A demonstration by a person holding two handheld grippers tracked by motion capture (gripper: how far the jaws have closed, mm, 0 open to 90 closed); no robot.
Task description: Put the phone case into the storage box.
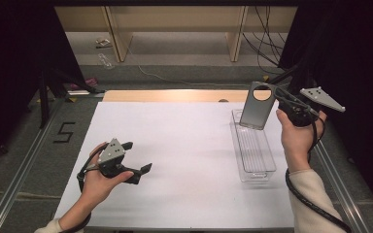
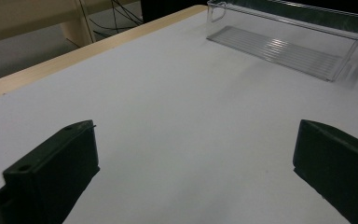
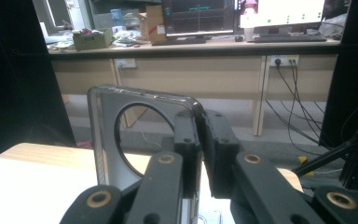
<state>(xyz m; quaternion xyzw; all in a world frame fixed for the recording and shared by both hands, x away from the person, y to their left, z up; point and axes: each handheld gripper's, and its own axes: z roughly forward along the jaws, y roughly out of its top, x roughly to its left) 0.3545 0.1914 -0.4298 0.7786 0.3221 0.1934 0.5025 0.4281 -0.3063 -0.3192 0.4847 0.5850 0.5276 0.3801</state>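
The phone case (image 1: pixel 257 106) hangs upright in the air above the far end of the clear tray (image 1: pixel 254 150), its lower edge just over the tray's far rim and its long axis standing nearly vertical, tilted a little toward the far right corner of the table (image 1: pixel 175 145). The tray below runs lengthwise from the far edge toward the near edge, along the table's right side, so the case's long axis stands across the tray's floor rather than along it; laying it in would likely call for tipping it flat first.

The case is a thin grey shell with rounded corners, dark-rimmed, with one large round cut-out near its top through which the background shows. In the right gripper view the case (image 3: pixel 121 140) stands on edge with the jaws clamped on its right-hand side wall.

The right gripper (image 1: pixel 282 103) pinches that edge, jaws nearly together with the case wall between them, and it is plainly the nearer one to the tray. The left gripper (image 1: pixel 137 160) rests over the near left part of the table, well apart from both case and tray, its jaws spread wide with nothing between them; in its own view the tray (image 2: pixel 289 42) lies far ahead and empty
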